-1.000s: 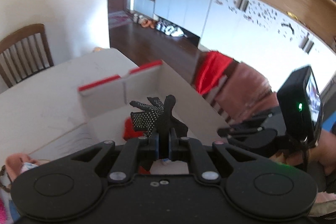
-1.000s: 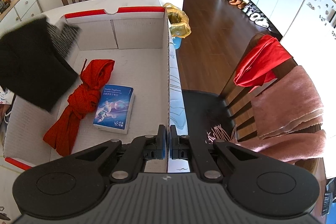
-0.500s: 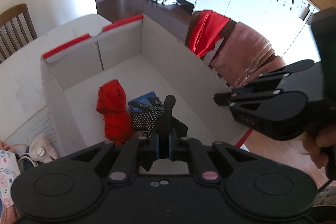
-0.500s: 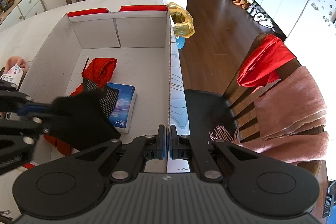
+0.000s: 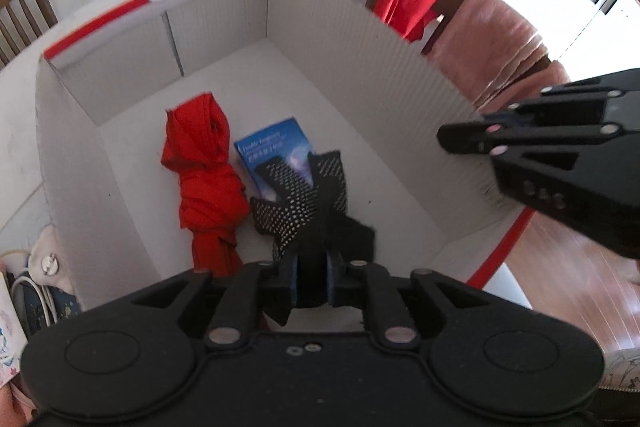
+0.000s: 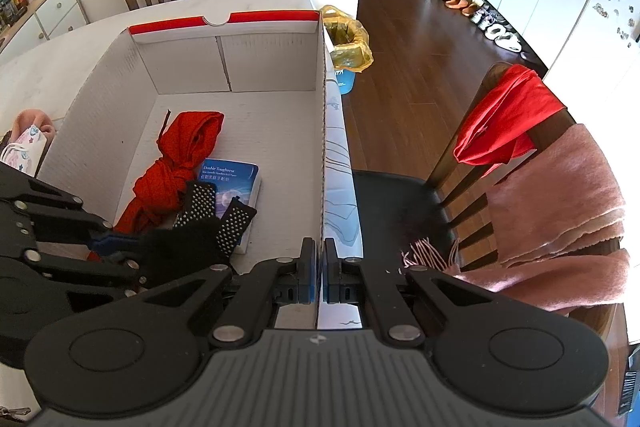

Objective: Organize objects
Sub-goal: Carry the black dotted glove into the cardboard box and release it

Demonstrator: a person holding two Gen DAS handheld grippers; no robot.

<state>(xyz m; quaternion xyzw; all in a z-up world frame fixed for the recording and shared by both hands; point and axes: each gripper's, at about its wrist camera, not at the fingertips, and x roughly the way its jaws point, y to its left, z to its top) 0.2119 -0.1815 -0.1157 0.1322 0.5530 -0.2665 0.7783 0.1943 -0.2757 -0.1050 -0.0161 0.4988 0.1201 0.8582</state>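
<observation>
Black dotted glove (image 5: 308, 195) hangs between the left gripper (image 5: 311, 283) fingers, inside the white box (image 5: 360, 39), low over the blue book (image 5: 276, 151) and just beside the red cloth (image 5: 204, 163). Jaws are opening, with the glove cuff not yet free of them. Glove's long axis runs straight ahead from the fingertips, dotted fingers pointing away. Left gripper is nearer by far; right gripper (image 6: 319, 267) sits at the box's side wall, fingers together, empty. In box: one glove, one book, one red cloth.
</observation>
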